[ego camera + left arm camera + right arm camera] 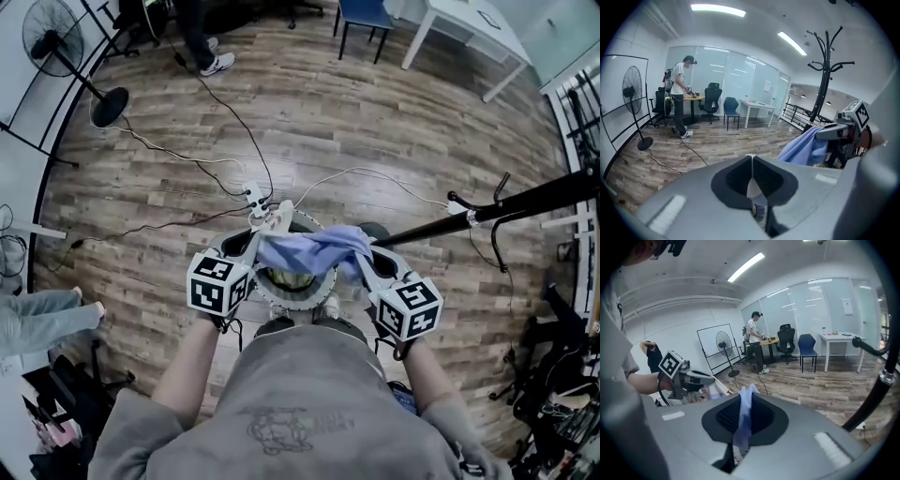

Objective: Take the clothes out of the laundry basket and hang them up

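Observation:
A light blue garment (314, 249) hangs stretched between my two grippers, held up above the round white laundry basket (269, 292) on the floor. My left gripper (257, 246) is shut on the garment's left end; in the left gripper view (752, 174) a pale edge of cloth shows pinched between the pads. My right gripper (367, 260) is shut on the right end, and blue cloth (743, 418) runs between its pads. From the left gripper view the garment (805, 147) drapes from the right gripper (836, 131).
A dark coat rack pole (506, 207) slants in from the right, close to the right gripper; its hooks (826, 65) rise at the right. A floor fan (105, 105) and cables (220, 173) lie far left. A person (678, 96) stands at a desk; a blue chair (364, 21) and white table (469, 21) are beyond.

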`<action>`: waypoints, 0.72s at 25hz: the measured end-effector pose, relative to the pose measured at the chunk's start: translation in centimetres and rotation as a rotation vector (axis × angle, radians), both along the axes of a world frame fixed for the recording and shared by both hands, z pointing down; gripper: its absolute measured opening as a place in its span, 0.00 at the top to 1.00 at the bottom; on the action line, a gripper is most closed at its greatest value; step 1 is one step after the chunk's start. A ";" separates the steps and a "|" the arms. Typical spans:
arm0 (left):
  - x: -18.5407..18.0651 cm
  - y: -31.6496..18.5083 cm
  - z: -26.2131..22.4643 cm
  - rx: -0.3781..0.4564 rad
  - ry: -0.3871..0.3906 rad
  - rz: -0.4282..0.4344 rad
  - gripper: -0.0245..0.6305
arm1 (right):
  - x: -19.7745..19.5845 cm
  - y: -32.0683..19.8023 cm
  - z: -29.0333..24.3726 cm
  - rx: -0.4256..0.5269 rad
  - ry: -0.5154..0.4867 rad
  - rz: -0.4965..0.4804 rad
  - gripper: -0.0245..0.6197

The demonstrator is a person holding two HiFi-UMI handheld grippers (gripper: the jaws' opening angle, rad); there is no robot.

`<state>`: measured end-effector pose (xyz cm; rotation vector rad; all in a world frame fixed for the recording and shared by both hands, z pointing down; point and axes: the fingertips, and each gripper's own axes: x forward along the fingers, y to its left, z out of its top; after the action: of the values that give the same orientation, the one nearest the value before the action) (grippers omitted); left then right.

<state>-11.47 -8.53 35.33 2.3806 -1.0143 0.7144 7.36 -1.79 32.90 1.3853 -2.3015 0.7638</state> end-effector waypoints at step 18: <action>6.2 -8.6 -10.9 0.207 0.084 0.093 0.96 | 5.6 -3.2 -10.9 0.226 0.011 0.145 0.91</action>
<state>-5.31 -17.13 24.43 2.6272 -0.9898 0.5598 12.93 -4.98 21.98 1.6651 -2.3573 0.5479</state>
